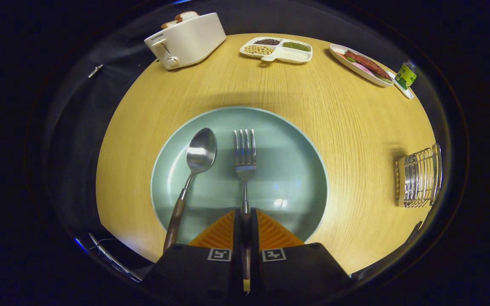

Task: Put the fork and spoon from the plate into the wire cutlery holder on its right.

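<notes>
The round wooden table (347, 127) has bare wood all around the plate (287, 170), with a wide open stretch between the plate's right rim and the wire holder (419, 176), which stands near the table's right edge. Along the far edge sit a toaster (187, 40) with bread in it, a divided dish (277, 49) of beans, an oval food dish (362, 64) and a small can (405, 75).

The claw (245, 221) points forward over the plate's near rim, its fingers drawn narrow and pressing on both sides of the fork (245, 159) handle. The fork lies straight ahead, steel tines pointing away, its dark handle running back between the fingers. The spoon (194, 170) lies just left of it on the plate, bowl up, its wooden handle angling back over the rim beside the left finger.
</notes>
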### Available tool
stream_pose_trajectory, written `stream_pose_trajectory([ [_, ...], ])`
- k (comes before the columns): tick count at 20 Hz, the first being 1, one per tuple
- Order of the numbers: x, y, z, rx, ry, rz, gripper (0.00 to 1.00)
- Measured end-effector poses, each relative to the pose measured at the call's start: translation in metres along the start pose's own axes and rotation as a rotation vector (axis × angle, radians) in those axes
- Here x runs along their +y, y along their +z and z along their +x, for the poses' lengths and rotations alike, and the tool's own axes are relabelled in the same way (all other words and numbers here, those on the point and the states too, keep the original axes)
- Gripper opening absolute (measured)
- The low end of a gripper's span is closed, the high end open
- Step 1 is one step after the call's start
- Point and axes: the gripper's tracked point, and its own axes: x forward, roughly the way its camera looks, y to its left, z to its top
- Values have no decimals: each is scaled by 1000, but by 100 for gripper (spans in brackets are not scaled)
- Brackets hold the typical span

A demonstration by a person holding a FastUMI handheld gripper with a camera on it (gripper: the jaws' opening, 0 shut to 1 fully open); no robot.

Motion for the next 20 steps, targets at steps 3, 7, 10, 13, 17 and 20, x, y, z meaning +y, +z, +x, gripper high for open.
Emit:
stream_pose_trajectory([
  [3, 0, 0, -6, -3, 47, 52, 8],
  [7, -1, 13, -37, -60, 107, 75, 8],
  [10, -8, 25, -81, -107, 161, 59, 8],
  [13, -39, 41, -131, -143, 177, -8, 8],
  [17, -120, 54, -188, -129, 113, -92, 8],
  [20, -184, 47, -221, -41, 67, -97, 8],
])
